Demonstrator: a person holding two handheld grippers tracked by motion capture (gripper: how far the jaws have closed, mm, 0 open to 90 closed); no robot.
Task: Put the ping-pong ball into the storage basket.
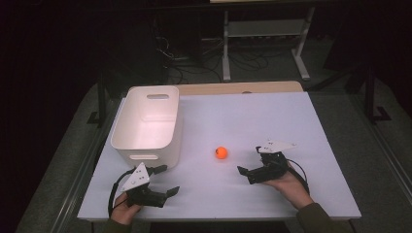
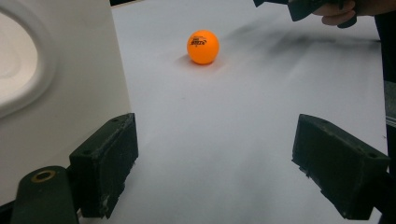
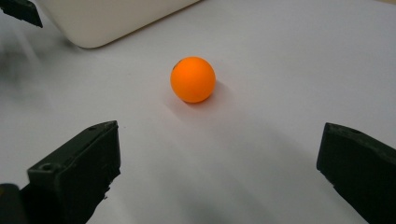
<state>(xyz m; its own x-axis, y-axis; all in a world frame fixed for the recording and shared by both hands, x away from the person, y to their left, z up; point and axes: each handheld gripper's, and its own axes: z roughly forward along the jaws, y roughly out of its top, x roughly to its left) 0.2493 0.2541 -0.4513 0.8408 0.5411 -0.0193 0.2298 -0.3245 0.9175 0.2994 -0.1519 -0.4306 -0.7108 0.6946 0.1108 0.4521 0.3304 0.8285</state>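
An orange ball (image 1: 221, 153) lies on the white table (image 1: 252, 111), right of a white bin (image 1: 145, 156). My right gripper (image 1: 250, 159) stands open just right of the ball, jaws turned toward it. In the right gripper view the ball (image 3: 193, 79) sits ahead of that gripper (image 3: 217, 158), between the lines of its jaws and apart from them. My left gripper (image 1: 169, 179) is open at the table's front left, beside the bin's near corner. The left gripper view has the ball (image 2: 202, 46) far ahead of that gripper (image 2: 215, 158), and nothing between its jaws.
The bin (image 2: 70, 93) stands close on the left of the left gripper's jaw, with its cut-out handle near. The other hand (image 2: 336, 11) and its gripper are at the top right. Beyond the table (image 1: 228, 88) stand a metal frame (image 1: 265, 43) and cables on the floor.
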